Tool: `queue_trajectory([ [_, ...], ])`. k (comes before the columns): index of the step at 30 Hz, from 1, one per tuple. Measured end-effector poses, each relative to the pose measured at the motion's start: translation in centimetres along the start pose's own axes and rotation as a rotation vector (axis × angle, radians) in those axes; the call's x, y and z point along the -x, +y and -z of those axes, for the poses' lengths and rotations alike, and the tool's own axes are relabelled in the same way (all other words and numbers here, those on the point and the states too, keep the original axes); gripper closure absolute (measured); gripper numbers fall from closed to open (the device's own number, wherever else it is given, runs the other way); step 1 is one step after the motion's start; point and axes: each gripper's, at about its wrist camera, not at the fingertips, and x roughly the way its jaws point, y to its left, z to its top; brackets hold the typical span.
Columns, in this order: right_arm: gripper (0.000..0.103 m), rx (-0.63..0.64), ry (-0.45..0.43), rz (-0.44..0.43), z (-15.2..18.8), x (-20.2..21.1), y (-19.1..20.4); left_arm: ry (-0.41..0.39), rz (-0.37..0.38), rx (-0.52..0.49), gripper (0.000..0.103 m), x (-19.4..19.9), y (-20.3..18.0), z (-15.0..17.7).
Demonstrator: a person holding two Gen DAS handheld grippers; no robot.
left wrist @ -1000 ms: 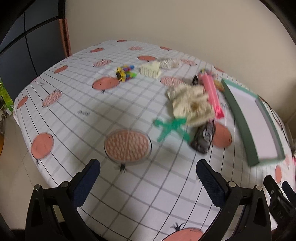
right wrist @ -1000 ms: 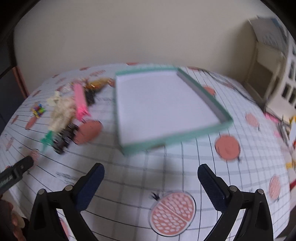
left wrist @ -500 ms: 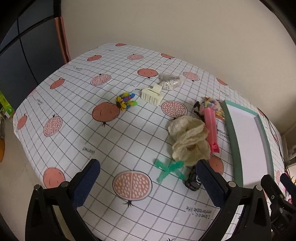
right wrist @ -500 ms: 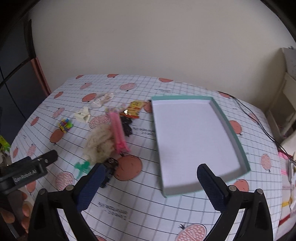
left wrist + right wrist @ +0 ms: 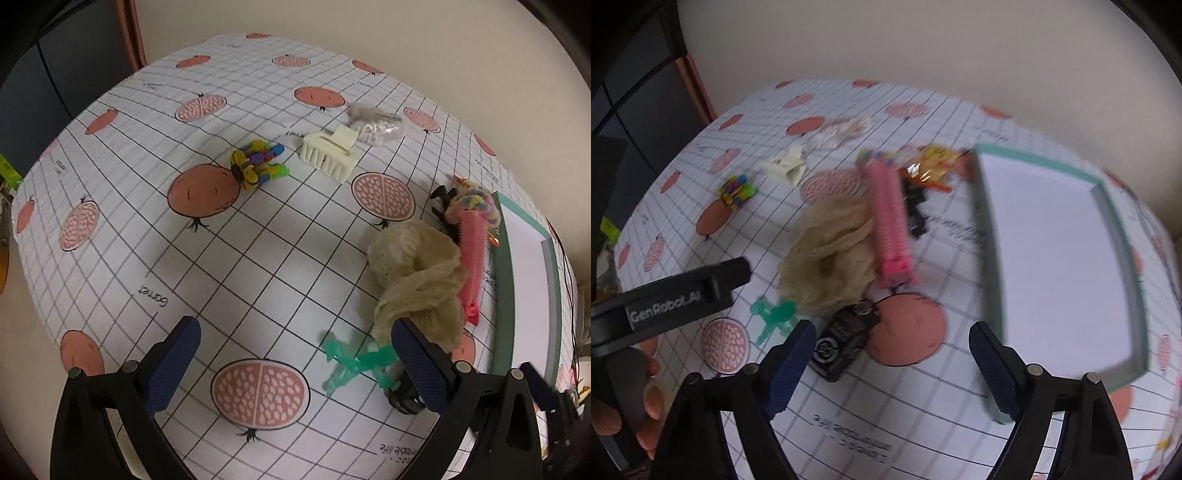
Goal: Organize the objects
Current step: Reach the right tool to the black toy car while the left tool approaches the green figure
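Hovering above a table covered in a grid-and-pomegranate print cloth, the left gripper hangs with its blue-padded jaws spread wide and nothing between them. Just ahead of its right finger lies a green ribbon bow, and beyond that a cream knitted scrunchie, which the finger partly hides. A pink hair roller lies along the far right side of the scrunchie, touching it, with a pastel hair tie at its far end. Farther ahead and to the left sit a cream claw clip, a multicoloured bundle of small clips and a clear bag of pale beads.

The right gripper is likewise open and empty, held above the cloth. Beside its left finger, touching the near edge of the scrunchie, rests a small black toy car. A black claw clip and a shiny orange-yellow wrapper lie ahead, beside the roller's right flank, though motion blur softens them. Ahead and to the right of this gripper stands a shallow green-rimmed tray, its white floor bare. At far left in the right wrist view, a hand grips the handle of the other tool.
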Motion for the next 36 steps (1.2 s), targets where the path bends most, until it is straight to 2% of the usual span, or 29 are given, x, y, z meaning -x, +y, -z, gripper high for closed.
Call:
queue_trajectory([
  [7,0.018,-0.007,0.063,-0.02,0.7,-2.4,0.9,0.034,-0.005,-0.004,0.0,-1.2,0.8,0.4],
  [10,0.023,-0.005,0.081,-0.024,0.8,-2.9,1.3,0.033,-0.015,-0.012,0.0,-1.1,0.8,0.7],
  [12,0.03,-0.006,0.085,-0.038,0.7,-2.8,1.4,0.035,-0.015,-0.025,0.0,-1.0,0.5,0.9],
  [16,0.034,-0.005,0.084,-0.043,0.7,-2.4,0.8,0.04,0.004,-0.032,0.0,-0.8,0.3,1.3],
  [18,0.044,-0.018,0.088,-0.045,0.7,-2.3,0.4,0.043,0.009,-0.032,0.0,-0.8,0.3,1.4],
  [20,0.045,-0.015,0.084,-0.022,0.7,-2.1,0.0,0.051,0.012,-0.036,0.0,-1.0,0.0,1.5],
  [23,0.046,-0.027,0.088,-0.033,0.9,-2.2,-0.5,0.057,0.018,-0.043,0.0,-1.0,-0.3,1.6],
  [33,0.06,-0.018,0.101,-0.044,0.7,-2.5,-0.3,0.075,0.038,-0.087,0.006,-1.3,-2.0,1.9],
  [36,0.061,-0.013,0.108,-0.048,0.7,-2.9,-0.1,0.084,0.056,-0.094,0.016,-1.7,-2.0,1.8],
])
